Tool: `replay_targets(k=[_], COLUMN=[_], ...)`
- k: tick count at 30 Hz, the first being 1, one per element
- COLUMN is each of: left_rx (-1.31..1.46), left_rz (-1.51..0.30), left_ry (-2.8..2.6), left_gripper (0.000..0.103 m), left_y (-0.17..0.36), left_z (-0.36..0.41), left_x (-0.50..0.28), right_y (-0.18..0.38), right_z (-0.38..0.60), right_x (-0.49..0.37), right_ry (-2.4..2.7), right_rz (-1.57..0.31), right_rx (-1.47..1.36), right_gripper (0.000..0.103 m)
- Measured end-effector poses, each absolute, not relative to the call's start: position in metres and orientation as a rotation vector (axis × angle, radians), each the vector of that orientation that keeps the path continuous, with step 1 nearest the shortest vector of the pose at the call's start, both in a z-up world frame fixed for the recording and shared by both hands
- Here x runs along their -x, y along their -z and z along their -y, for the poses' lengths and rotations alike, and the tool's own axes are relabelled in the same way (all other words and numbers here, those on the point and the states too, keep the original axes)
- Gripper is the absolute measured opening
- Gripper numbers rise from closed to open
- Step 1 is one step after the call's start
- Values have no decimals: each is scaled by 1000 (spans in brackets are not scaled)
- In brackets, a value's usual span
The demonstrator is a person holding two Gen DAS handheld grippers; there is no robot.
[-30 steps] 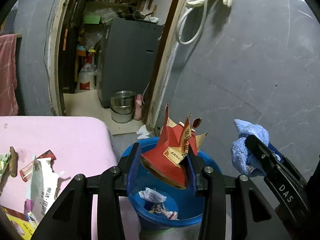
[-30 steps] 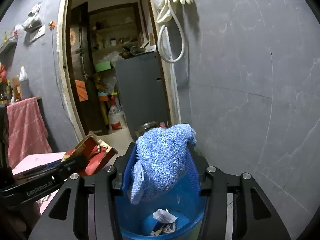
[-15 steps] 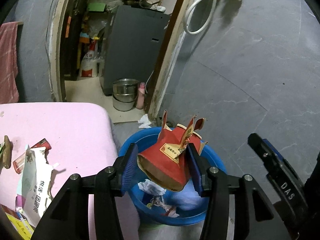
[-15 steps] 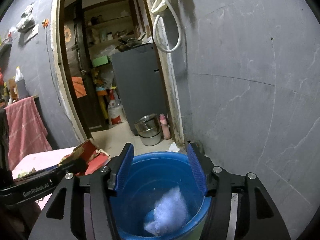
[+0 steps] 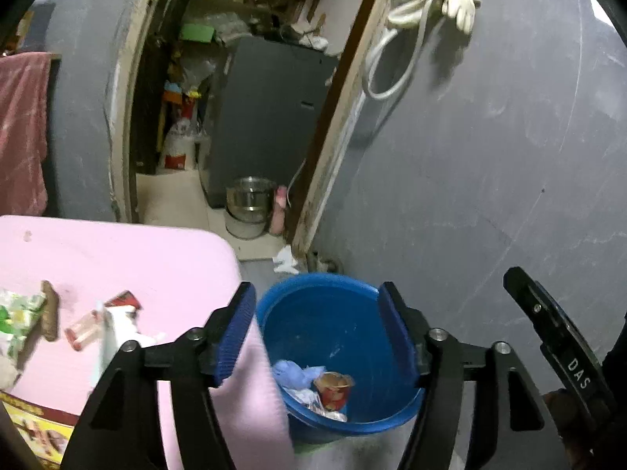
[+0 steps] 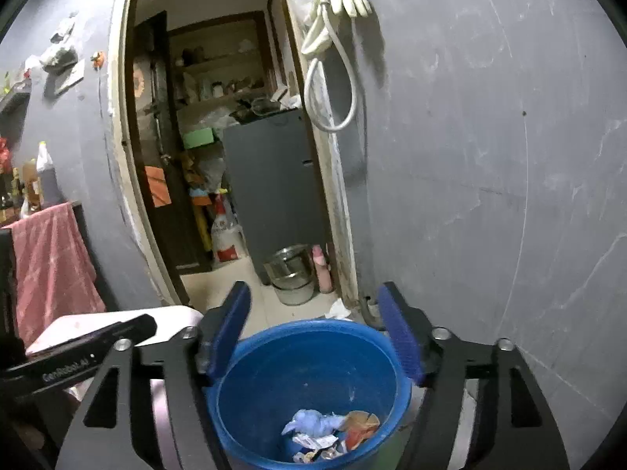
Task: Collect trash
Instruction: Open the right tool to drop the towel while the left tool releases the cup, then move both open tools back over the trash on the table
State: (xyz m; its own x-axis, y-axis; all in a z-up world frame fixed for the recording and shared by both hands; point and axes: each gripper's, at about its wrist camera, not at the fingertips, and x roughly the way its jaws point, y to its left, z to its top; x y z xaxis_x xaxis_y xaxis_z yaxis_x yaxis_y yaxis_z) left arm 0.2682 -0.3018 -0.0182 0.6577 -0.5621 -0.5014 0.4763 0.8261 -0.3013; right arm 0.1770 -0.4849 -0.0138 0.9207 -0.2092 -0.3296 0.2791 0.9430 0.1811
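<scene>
While spreading wider with nothing between: left gripper (image 5: 317, 337) and right gripper (image 6: 315, 337), both above blue bucket (image 6: 250, 403). Inside bucket: red carton (image 5: 333, 389), blue cloth (image 6: 313, 423), crumpled wrappers. Left: pink table (image 5: 117, 258) bearing litter.

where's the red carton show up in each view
Left wrist: the red carton lies at the bottom of the blue bucket, lower centre, beside the blue cloth.
Right wrist: red carton in the bucket bottom, lower centre, right of the cloth.
Shared landmark: the steel pot in the doorway.
</scene>
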Motion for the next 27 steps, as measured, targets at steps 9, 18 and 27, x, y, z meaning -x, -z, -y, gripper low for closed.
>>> replay_targets(k=[9,18,27], left_rx=[140,131,133], left_rz=[-502,-402,-398], left_ry=[525,413,293], left_gripper=[90,95,95], left_y=[-18,-40,-30], left_z=[234,150,82], left_x=[-247,-222,-206], right_y=[-14,-33,-30], right_z=[446,388,326], right_x=[-162,-158,-162], right_ry=[210,134,47], right_rz=[-252,-199,-196], right_rx=[-221,-216,-193], right_gripper=[92,103,103])
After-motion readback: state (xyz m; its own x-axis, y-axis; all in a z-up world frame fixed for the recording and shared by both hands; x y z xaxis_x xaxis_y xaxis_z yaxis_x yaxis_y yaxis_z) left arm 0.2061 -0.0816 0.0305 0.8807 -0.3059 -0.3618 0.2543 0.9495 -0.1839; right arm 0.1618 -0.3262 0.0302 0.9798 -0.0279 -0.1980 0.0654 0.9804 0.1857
